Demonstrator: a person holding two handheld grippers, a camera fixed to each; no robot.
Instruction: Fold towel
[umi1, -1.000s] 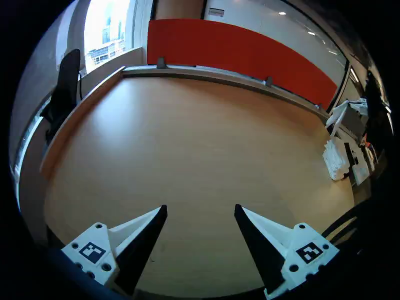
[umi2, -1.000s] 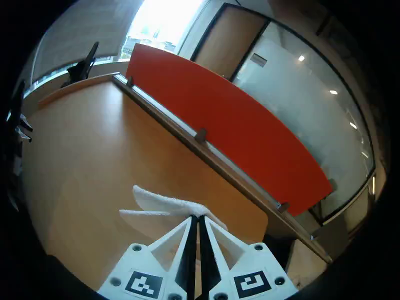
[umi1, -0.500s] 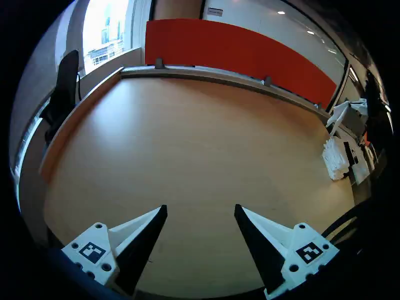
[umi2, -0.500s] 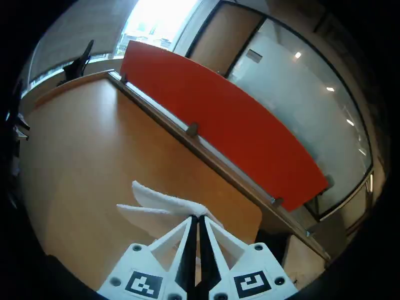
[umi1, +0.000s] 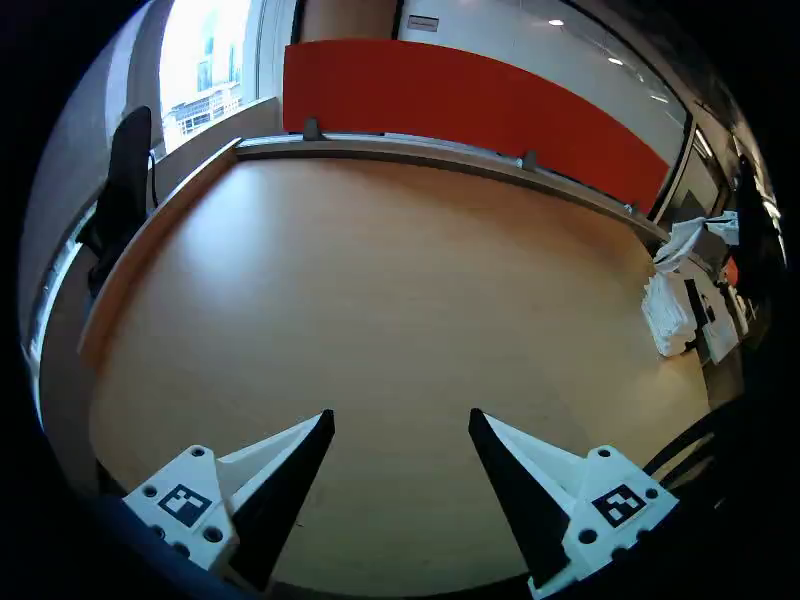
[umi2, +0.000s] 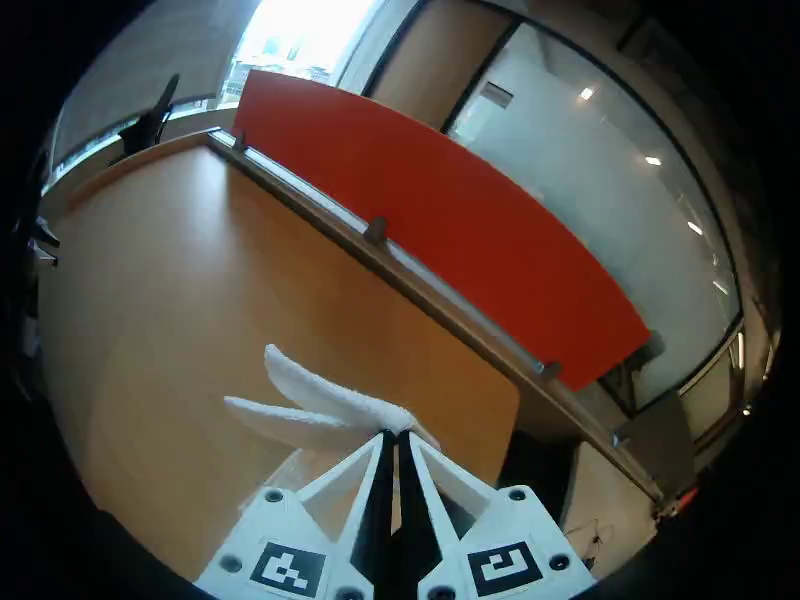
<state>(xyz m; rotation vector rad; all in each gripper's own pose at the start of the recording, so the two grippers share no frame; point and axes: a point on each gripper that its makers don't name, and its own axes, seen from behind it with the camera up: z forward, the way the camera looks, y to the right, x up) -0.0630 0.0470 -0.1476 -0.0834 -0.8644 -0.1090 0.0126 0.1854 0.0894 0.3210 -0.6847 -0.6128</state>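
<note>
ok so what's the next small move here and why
Probably carry the towel over the desk and lower it to spread flat. The right gripper is shut on one end, the rest sticking out loose ahead of it; the left gripper is open and empty, free to take a corner.

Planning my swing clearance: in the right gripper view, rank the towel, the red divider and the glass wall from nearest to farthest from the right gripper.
1. The towel, pinched at the tips of the right gripper, fanning out to the left.
2. The red divider, along the far edge of the table, ahead and to the right.
3. The glass wall, behind the divider, upper right.
</note>
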